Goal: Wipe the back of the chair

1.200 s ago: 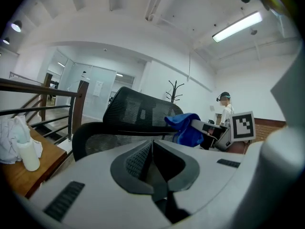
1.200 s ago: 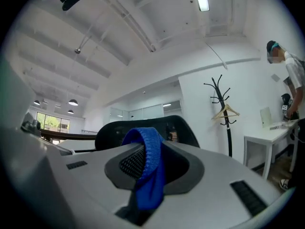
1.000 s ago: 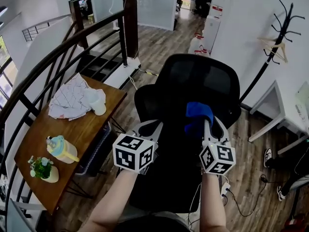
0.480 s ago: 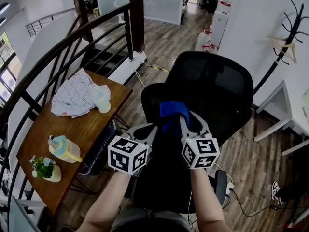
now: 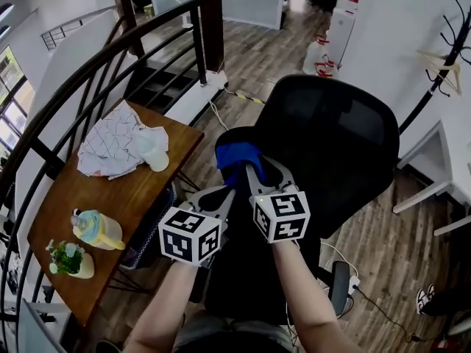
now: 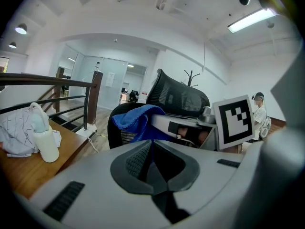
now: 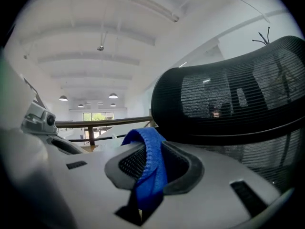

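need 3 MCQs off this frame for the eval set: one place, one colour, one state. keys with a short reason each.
1. The small potted plant stands:
A) on the wooden table
B) on the floor
C) on the stair rail

2. The cloth at the chair is:
A) white
B) blue
C) yellow

3. The right claw is:
A) open, empty
B) shut, empty
C) shut on the cloth

Key:
1 A: the head view shows it at the table's near corner.
2 B: it reads blue in all three views.
3 C: the right gripper view shows the cloth pinched between the jaws.
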Available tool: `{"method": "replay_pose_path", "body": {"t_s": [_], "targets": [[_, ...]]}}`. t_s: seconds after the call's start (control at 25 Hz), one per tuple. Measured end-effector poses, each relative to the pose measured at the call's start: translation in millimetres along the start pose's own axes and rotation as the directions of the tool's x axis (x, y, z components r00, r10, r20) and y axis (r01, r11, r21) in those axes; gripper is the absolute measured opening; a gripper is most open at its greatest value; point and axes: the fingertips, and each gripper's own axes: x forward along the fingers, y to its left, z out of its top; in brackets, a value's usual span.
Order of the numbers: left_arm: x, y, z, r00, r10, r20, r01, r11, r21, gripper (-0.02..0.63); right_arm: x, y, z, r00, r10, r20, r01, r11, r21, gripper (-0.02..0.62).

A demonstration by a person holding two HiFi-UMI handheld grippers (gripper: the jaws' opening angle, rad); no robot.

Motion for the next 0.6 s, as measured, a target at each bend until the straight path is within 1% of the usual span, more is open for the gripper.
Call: {"method": "replay_pose_path", "body": {"t_s": [0.16,0.32,0.6], "targets": [[3,3,-3,1.0,0.006,-0.019,-0.006,1.0,-0.002,0.021,5,-9,-12,0.999,-0.02,-0.046,0.022,0.999,0.041,0.083],[5,4,-5,0.999,0.017,-0.032,-0.017,1.0,-0.003,0.021,4,-20,-25,0.995,-0.046,-0.085,0.049,0.998,0.04,0.083],[8,2,-6,0.999,0.028,-0.027,-0.028,0.999,-0.018,0.021,-15,-60,-28,0.989,-0.123,-0.083,0.128,0.99,0.063,0.083]]}}
